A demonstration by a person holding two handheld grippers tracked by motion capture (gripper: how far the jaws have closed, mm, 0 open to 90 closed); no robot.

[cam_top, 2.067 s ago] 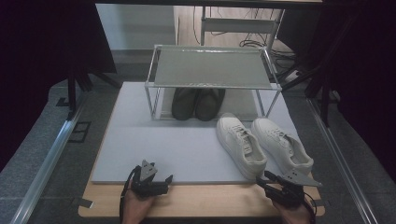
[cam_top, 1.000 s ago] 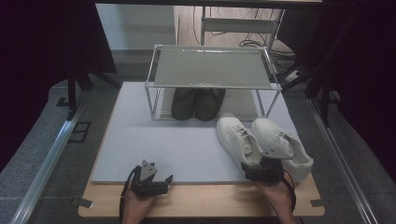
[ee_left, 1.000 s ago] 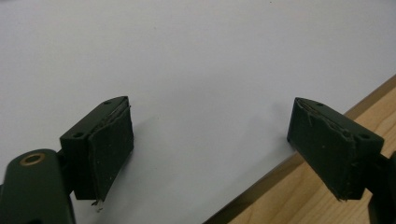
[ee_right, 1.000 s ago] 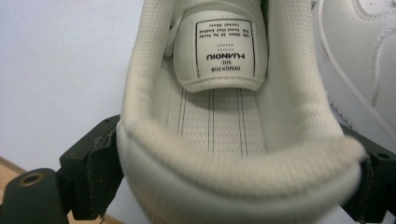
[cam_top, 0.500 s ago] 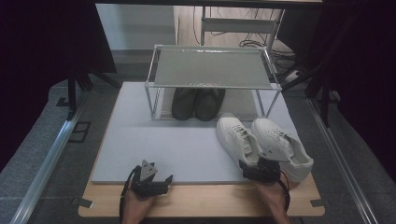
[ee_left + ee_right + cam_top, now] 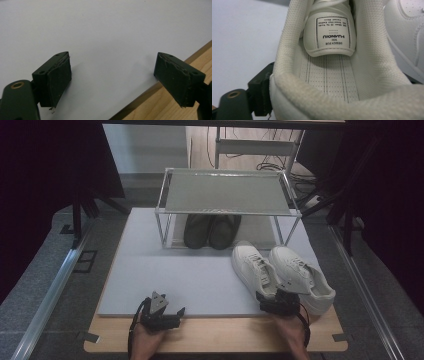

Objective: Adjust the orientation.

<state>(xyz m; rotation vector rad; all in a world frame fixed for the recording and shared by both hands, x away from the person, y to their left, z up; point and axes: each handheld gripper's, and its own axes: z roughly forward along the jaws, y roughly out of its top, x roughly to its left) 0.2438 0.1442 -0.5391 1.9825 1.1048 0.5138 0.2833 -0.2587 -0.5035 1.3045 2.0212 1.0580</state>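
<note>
Since two seconds ago, the right hand-held gripper has moved in from the tabletop's near right corner to the heel of the left white shoe; its jaws now straddle the heel collar, so a grasp looks imminant, though whether they pinch yet I cannot tell. That shoe lies on the mat, touching its mate, before the rack. Low at the near edge, the left hand-held gripper rests unmoved, jaws spread, empty.

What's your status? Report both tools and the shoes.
Left tool open, idle over grey mat. Right tool straddling left white sneaker's heel, grip unconfirmed. Dark shoes under metal rack.
</note>
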